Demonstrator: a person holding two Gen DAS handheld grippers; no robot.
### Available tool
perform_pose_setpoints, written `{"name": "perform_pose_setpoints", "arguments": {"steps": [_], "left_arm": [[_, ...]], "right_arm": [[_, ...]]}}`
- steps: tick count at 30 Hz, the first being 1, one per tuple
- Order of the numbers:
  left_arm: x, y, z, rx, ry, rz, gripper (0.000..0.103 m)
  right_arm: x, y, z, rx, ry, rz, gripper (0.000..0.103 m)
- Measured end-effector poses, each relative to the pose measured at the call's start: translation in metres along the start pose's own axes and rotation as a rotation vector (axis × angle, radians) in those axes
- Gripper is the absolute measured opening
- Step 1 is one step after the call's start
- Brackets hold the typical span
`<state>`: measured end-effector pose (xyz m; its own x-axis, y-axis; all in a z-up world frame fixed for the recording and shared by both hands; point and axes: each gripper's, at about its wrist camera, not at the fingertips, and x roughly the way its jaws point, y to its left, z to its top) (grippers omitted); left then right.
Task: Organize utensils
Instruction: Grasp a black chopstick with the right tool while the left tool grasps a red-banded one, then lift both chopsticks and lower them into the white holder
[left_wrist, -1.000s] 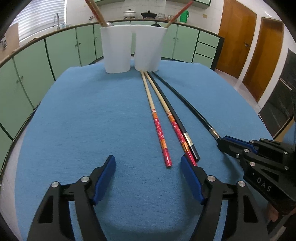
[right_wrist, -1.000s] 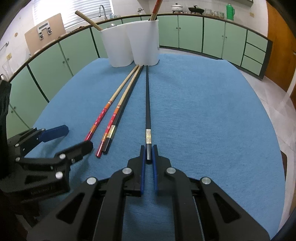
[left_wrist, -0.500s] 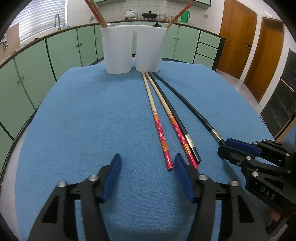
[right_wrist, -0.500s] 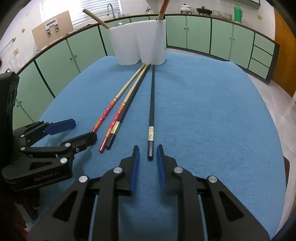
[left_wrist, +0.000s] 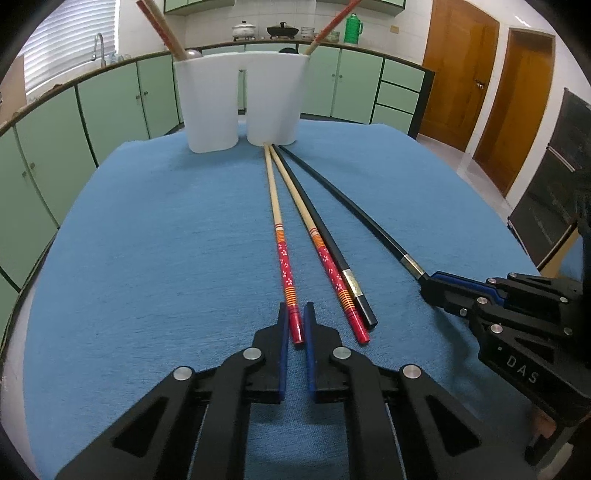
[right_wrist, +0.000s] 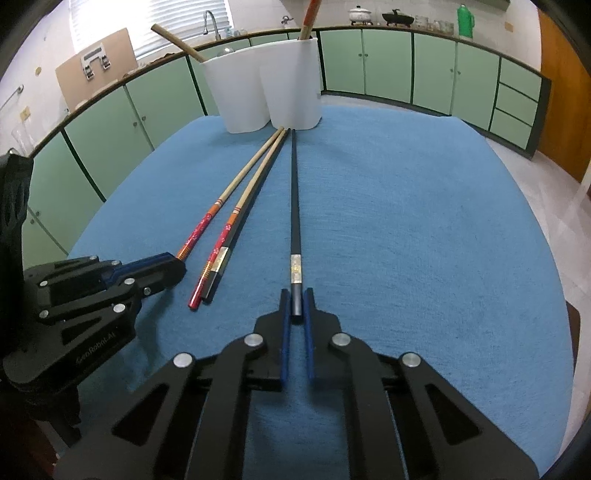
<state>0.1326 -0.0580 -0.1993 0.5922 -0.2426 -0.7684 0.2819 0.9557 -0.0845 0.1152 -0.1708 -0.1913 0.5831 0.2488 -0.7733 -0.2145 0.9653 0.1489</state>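
two grippers, two chopsticks

on a blue cloth (left_wrist: 147, 258), the left gripper (left_wrist: 296, 325) pinches the near end of a red-handled chopstick (left_wrist: 284, 258). the right gripper (right_wrist: 296, 310), its side marked "das" in the left wrist view, clamps the near end of a black chopstick (right_wrist: 294, 206). another red and black pair (left_wrist: 332, 258) lies between them. a white twin holder (left_wrist: 240, 103) stands at the far end, sticks leaning inside. the left gripper's side reads "robot.ai", the rest too blurred to read.
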Motion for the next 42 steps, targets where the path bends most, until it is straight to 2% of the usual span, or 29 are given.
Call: {"name": "perform_pose_setpoints", "arguments": {"steps": [4,10,14,22,27,34,42], "left_arm": [[-0.008,0.008,-0.001,-0.013,-0.004,-0.002,0.006],[-0.043,0.019,0.011,0.010,-0.033,0.008,0.006],[-0.073,0.021,0.019,0.047,-0.080,0.040,0.006],[-0.095,0.028,0.028,0.027,-0.131,0.021,0.006],[-0.121,0.033,0.047,0.038,-0.206,0.027,0.006],[-0.152,0.038,0.080,0.056,-0.305,0.030,0.006],[-0.159,0.030,0.118,0.112,-0.361,0.023,0.006]], "right_arm": [[-0.008,-0.001,0.002,0.002,-0.011,-0.010,0.006],[-0.038,0.003,0.019,-0.019,-0.072,-0.013,0.006],[-0.059,0.007,0.030,-0.039,-0.123,-0.017,0.006],[-0.069,0.012,0.038,-0.049,-0.150,-0.023,0.006],[-0.083,0.011,0.049,-0.052,-0.190,-0.019,0.006],[-0.107,0.016,0.088,-0.071,-0.256,0.003,0.006],[-0.131,0.023,0.150,-0.122,-0.300,0.033,0.006]]}}
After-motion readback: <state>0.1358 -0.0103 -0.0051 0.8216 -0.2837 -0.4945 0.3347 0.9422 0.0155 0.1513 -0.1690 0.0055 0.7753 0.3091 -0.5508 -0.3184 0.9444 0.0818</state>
